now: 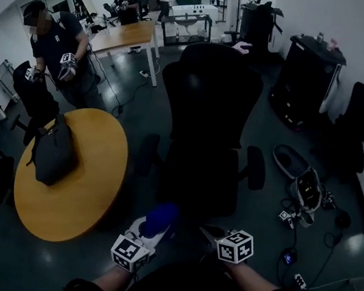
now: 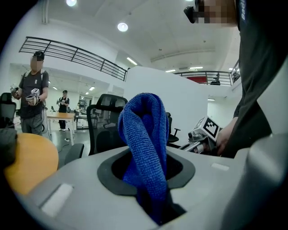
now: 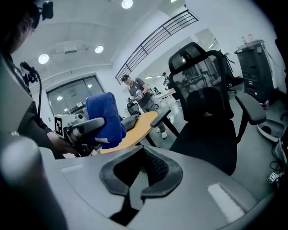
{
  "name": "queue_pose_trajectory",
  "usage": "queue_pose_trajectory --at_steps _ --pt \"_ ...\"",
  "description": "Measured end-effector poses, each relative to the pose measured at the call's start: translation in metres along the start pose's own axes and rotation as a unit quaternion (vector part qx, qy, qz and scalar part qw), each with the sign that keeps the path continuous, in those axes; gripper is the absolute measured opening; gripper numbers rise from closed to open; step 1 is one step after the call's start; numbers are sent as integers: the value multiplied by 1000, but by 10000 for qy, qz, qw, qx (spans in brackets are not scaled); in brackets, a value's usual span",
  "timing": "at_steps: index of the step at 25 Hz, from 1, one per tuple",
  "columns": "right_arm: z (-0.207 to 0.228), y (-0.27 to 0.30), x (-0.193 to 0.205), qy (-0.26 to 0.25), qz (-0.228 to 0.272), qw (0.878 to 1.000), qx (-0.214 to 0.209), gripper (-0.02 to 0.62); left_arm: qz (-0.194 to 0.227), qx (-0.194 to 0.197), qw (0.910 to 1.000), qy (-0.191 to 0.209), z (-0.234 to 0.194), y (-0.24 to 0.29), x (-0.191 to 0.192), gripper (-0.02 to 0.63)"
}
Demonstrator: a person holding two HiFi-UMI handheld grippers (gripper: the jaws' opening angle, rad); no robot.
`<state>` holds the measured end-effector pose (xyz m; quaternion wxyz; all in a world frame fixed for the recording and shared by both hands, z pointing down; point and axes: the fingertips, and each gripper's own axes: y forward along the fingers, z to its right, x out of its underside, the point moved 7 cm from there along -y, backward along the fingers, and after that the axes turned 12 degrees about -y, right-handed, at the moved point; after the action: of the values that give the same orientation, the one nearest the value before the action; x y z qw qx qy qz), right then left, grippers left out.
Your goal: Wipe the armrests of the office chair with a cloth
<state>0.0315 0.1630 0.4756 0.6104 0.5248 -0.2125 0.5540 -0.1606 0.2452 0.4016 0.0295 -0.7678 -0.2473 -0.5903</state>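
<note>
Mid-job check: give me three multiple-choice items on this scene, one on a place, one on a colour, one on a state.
1. Where does the black bag lie?
A. on the round table
B. on the chair seat
C. on the floor

2. What colour is the cloth?
A. red
B. blue
C. white

3. The cloth is:
A. draped on an armrest
B. lying on the table
C. clamped in the left gripper

Answers:
1 A: the head view shows the bag resting on the wooden top.
2 B: it shows blue in all three views.
3 C: the left gripper view shows the jaws shut on it.
</note>
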Motion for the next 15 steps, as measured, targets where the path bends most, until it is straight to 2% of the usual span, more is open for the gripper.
queue_pose_trajectory --at_steps 7,10,15 --pt "-70 -3 -8 -307 375 9981 389 5 135 660 9974 -261 5 -57 7 130" --pt "-96 -10 0 -205 433 9977 469 5 159 920 9944 -487 10 -73 16 130" --pt "-126 -14 15 -223 376 9971 622 5 167 1039 9932 -502 7 -90 36 130"
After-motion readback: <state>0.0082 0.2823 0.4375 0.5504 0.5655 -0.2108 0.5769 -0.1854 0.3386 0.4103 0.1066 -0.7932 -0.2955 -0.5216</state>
